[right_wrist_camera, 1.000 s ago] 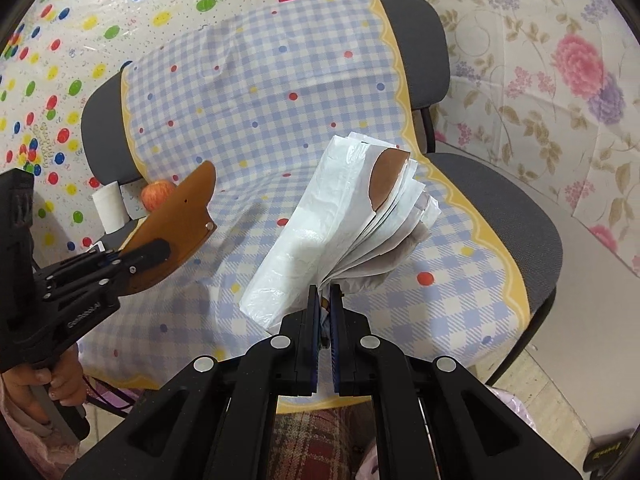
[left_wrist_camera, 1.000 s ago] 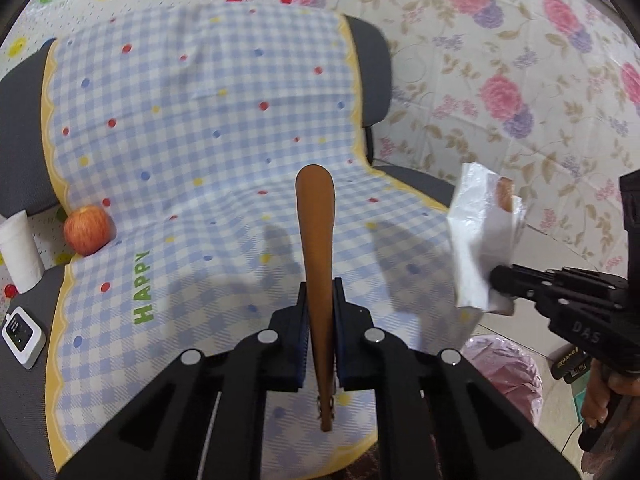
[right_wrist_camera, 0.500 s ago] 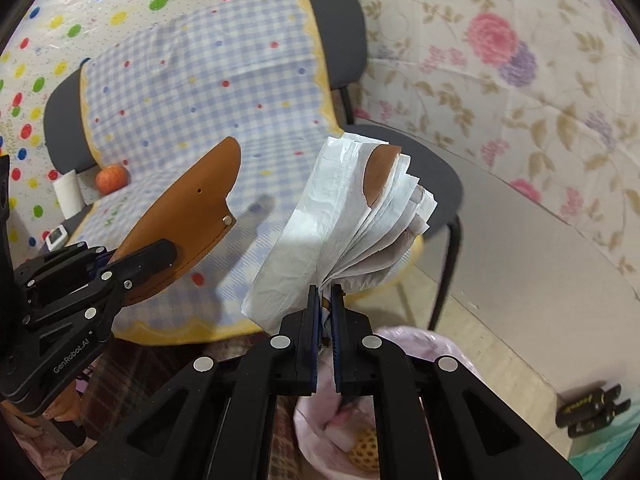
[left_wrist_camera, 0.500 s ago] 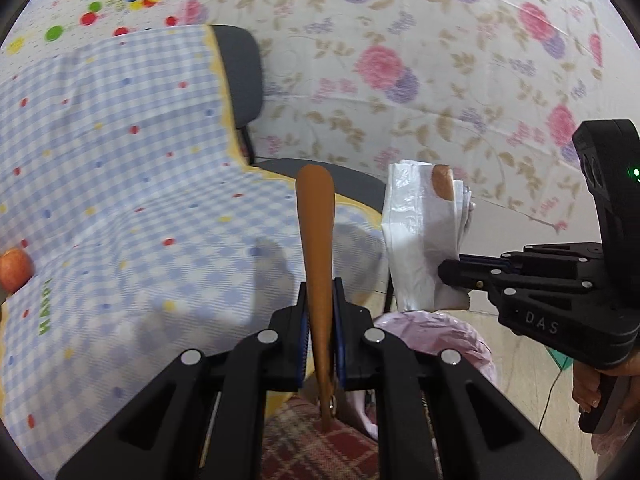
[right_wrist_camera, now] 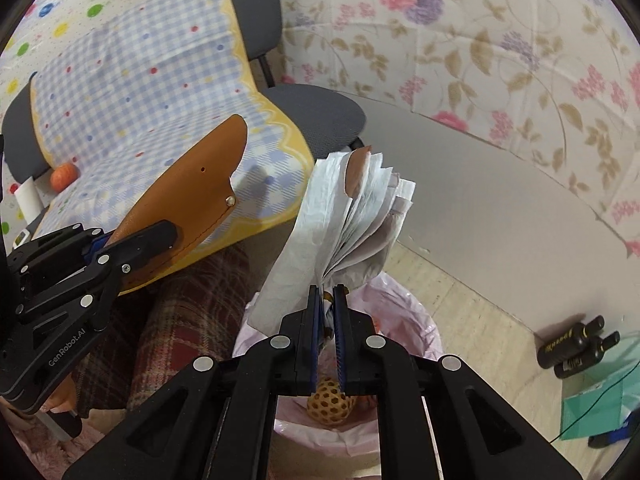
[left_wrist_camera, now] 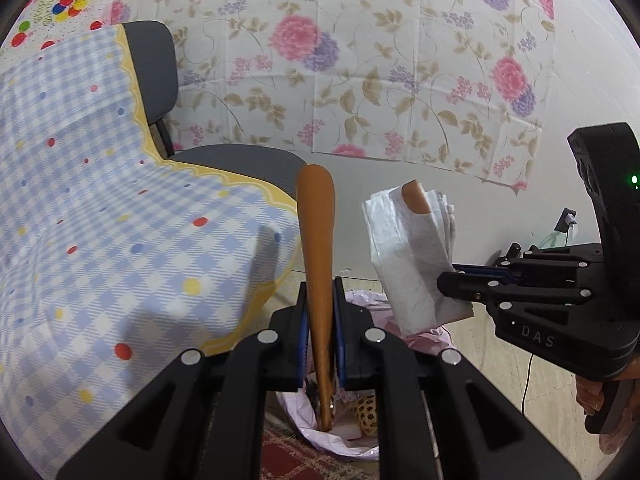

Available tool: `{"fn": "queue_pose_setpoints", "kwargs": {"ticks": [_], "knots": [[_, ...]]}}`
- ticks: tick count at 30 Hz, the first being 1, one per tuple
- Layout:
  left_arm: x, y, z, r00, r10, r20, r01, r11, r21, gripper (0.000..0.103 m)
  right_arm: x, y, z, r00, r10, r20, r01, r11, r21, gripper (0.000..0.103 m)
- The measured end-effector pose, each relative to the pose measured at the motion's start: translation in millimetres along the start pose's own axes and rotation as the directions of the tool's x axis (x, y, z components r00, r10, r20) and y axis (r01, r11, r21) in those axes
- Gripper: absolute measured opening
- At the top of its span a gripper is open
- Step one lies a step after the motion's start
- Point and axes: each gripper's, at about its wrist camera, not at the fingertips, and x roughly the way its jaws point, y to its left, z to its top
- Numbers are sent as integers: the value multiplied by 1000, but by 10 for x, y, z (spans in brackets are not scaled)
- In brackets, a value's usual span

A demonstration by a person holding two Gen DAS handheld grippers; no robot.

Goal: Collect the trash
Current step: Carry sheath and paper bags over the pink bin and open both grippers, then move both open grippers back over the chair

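The left tongs (left_wrist_camera: 320,344) are clamped on a brown leather pouch (left_wrist_camera: 316,248) that sticks up between the pads. The right tongs (right_wrist_camera: 326,336) grip a crumpled white plastic bag (right_wrist_camera: 340,232), their jaws having just eased apart slightly. Both hang above the pink-lined trash bin (right_wrist_camera: 404,320) (a yellow perforated ball (right_wrist_camera: 328,404) lies inside) beside the chair (left_wrist_camera: 240,160).

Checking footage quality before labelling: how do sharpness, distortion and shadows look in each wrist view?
Left wrist view: sharp, strong fisheye bending with dark corners, and the brown leather piece casts a soft shadow on the checked cloth. Right wrist view: floral wall covering smeared by blur, white bag bundle crisp.
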Motion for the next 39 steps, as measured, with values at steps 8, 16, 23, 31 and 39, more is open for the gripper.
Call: {"fn": "queue_pose_setpoints", "kwargs": {"ticks": [8, 16, 23, 31, 39], "knots": [[144, -39, -12, 998, -5, -59, 5, 1000, 1, 46, 176, -169, -102, 999, -2, -49, 4, 999, 35, 34], [-36, 115, 57, 998, 35, -47, -37, 998, -48, 49, -66, -273, 25, 1000, -1, 21, 0, 996, 84, 38], [-423, 364, 173, 993, 120, -7, -120, 989, -83, 69, -310, -40, 289, 995, 60, 79, -66, 996, 66, 69], [-777, 788, 220, 959, 277, -62, -284, 947, -152, 89, -540, 434, 623, 984, 99, 146, -96, 995, -27, 90], [-1088, 1072, 223, 922, 378, -88, -388, 901, -193, 96, -669, 782, 884, 975, 126, 183, -109, 989, -102, 91]]}}
